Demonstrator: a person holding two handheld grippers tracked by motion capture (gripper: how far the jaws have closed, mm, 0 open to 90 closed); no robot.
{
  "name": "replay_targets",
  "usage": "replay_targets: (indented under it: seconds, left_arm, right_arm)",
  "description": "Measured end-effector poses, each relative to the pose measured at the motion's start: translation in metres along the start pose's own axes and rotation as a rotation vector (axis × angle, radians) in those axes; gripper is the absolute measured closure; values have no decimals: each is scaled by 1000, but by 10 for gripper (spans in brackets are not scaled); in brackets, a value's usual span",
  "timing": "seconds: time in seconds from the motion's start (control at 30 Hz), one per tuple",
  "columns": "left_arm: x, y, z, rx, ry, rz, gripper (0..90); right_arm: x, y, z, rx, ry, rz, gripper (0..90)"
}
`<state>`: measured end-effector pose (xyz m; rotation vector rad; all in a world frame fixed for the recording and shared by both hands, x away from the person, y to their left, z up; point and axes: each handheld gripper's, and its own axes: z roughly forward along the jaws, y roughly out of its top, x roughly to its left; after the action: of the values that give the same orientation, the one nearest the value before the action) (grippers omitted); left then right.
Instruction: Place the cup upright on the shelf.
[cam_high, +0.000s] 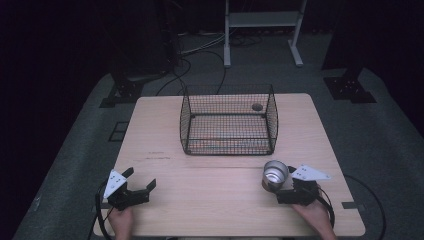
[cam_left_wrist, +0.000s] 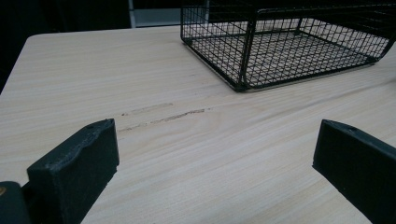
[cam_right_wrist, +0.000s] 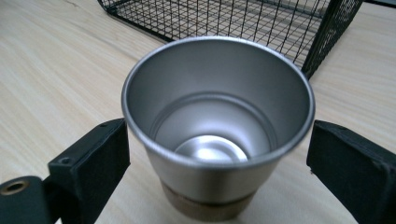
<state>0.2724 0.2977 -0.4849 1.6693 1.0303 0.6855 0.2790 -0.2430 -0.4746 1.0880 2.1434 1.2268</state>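
So the shiny tapered steel cup (cam_right_wrist: 217, 135) stands at the table's 5 o'clock, between the right gripper's (cam_right_wrist: 217, 163) parted jaws. Probably light, rigid, slick: squeeze mid-wall. Left gripper (cam_left_wrist: 215, 168) gapes empty.

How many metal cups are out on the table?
1. The metal cup stands upright near the table's front right, between the right gripper's open jaws, in front of the wire basket.

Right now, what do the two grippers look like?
Both are black. The left gripper and right gripper each carry a pale grey three-cornered plate on top and trail a black cable. Their jaws are matte black blocks; a brass-coloured eyelet sits near the base in both gripper views.
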Motion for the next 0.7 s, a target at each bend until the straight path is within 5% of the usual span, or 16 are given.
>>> replay_targets:
  seconds: [0.4,0.7]
  left_arm:
    - [0,0,0,1,0,-2,0]
    - [0,0,0,2,-1,2,0]
  right_arm:
    - [1,8,10,4,9,-7,63]
    - [0,8,10,-7,24,-6,158]
